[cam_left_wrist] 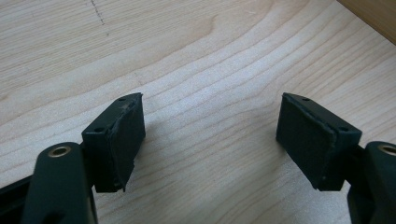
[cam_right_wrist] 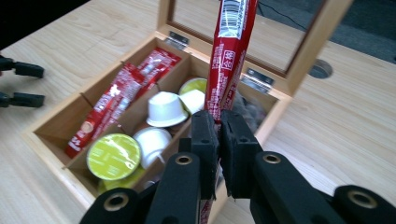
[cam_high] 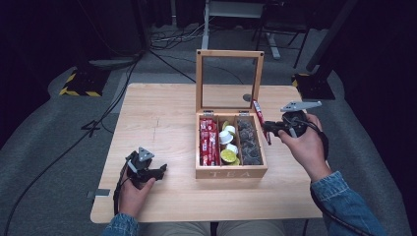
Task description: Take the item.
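A: Step in hand, as I read it: the right gripper point(cam_high: 272, 129) is clamped on a red stick packet point(cam_high: 260, 120), carrying it at the tea box point(cam_high: 231, 172). On the high view the packet stands off the box's right wall, at about 3 o'clock from the box centre

B: Left gripper point(cam_high: 160, 170)?

A: Jaws apart, nothing between them, resting low at about 8 o'clock from the box. Its own view gives bare table point(cam_left_wrist: 196, 56) between the pads

B: Next move?

A: Judgement: bring the packet over the left compartment, where the other red packets point(cam_high: 209, 141) lie, turn it lengthwise, then release

B: What differs between views?

A: The right gripper view shows the pinch low on the packet point(cam_right_wrist: 231, 56), with green-lidded point(cam_right_wrist: 113, 156) and white pods point(cam_right_wrist: 164, 108) in the middle compartment. The high view shows the upright glass lid point(cam_high: 229, 81) and the dark contents at right, too dim to name
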